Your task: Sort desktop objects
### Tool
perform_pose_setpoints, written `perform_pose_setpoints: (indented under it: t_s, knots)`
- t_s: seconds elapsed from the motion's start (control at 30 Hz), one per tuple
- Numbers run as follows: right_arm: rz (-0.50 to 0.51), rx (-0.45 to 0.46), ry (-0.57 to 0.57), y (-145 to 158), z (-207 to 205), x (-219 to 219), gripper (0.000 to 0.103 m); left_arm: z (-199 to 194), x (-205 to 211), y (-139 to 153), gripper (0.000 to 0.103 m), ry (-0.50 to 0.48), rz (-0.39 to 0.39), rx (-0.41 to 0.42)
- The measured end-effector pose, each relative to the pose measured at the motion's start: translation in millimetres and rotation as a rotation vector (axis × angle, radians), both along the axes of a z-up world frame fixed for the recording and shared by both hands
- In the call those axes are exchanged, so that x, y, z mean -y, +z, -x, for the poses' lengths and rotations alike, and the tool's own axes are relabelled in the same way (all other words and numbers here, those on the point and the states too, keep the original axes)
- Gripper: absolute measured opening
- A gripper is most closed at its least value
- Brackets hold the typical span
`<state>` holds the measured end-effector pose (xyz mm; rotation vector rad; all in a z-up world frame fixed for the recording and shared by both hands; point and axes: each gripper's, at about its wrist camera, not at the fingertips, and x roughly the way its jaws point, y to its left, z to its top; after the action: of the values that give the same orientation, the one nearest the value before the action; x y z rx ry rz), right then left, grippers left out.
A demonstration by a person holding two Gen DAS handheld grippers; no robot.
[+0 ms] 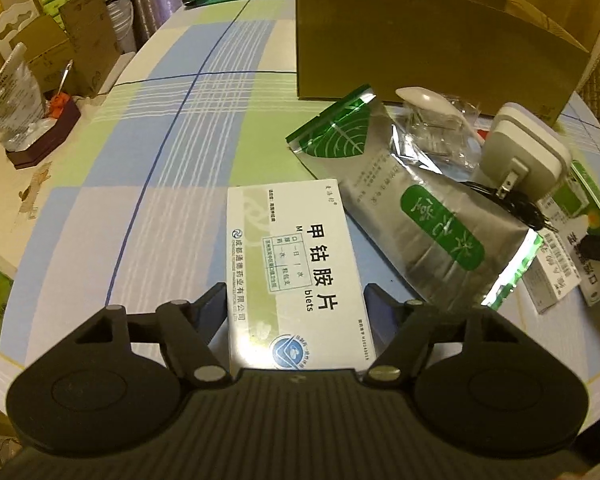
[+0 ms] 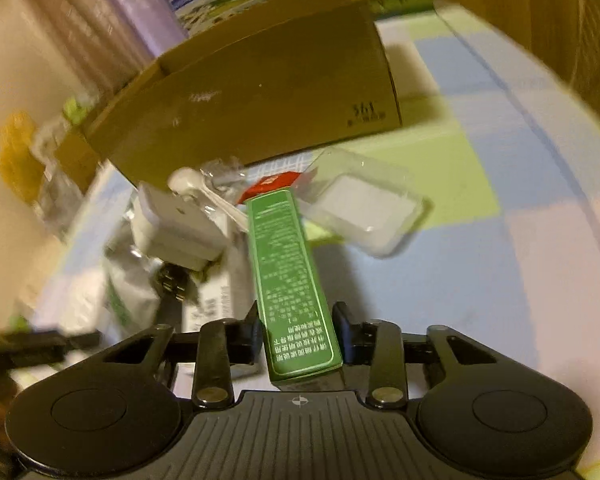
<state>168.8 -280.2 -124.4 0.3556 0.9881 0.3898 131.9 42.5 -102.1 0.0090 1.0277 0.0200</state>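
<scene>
A white medicine box (image 1: 296, 276) was clamped by the left gripper (image 1: 296, 304), a green box (image 2: 290, 280) by the right gripper (image 2: 298, 320).

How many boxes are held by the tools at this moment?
2. The left tool holds a white box flat above the table; the right tool grips a green box on edge. None seems hidden.

Your tablecloth (image 1: 172, 128) is checked in blue, green and white. You hold a white medicine box (image 1: 296, 276) with black characters; beside it lies a silver-and-green pouch (image 1: 420, 208). Right gripper's carton (image 2: 290, 276) is green.
</scene>
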Motion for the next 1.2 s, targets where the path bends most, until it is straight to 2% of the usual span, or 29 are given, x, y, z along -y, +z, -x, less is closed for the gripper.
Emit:
perform_pose_setpoints:
  t_s: [0.1, 0.33, 0.6, 0.73, 0.9, 1.03, 1.1, 1.13, 1.2]
  knots:
    - [0.015, 0.007, 0.006, 0.3, -0.7, -0.4, 0.032, 0.8, -1.4, -0.7, 0.070, -0.011, -0.006, -0.001]
    - [0.190, 0.112, 0.105, 4.3, 7.1, -24.8, 0.032, -5.0, -1.4, -2.9, 0.075, -0.010, -0.044, 0.007]
    - [0.300, 0.193, 0.169, 3.4, 11.6, -39.8, 0.038, -17.6, -4.0, -10.0, 0.069, -0.031, -0.039, 0.001]
    - [0.333, 0.216, 0.192, 2.7, 11.8, -45.5, 0.044, -16.4, -6.1, -8.2, 0.068, -0.023, -0.041, 0.025]
    - [0.332, 0.216, 0.197, 2.6, 9.3, -45.9, 0.044, -6.9, -6.4, 11.1, 0.067, 0.003, -0.049, 0.100]
    - [0.343, 0.225, 0.220, 2.2, 8.9, -50.7, 0.044, -4.1, 0.9, 23.5, 0.067, -0.018, -0.055, 0.126]
    - [0.366, 0.232, 0.231, 0.9, 9.1, -53.5, 0.041, -3.6, 5.6, 27.0, 0.067, -0.025, -0.059, 0.134]
    - [0.370, 0.229, 0.237, 0.0, 9.0, -53.9, 0.028, -3.2, 8.1, 28.1, 0.067, -0.029, -0.057, 0.137]
    - [0.384, 0.231, 0.231, -0.2, 10.5, -53.5, 0.028, -2.4, 12.5, 28.8, 0.067, -0.036, -0.048, 0.139]
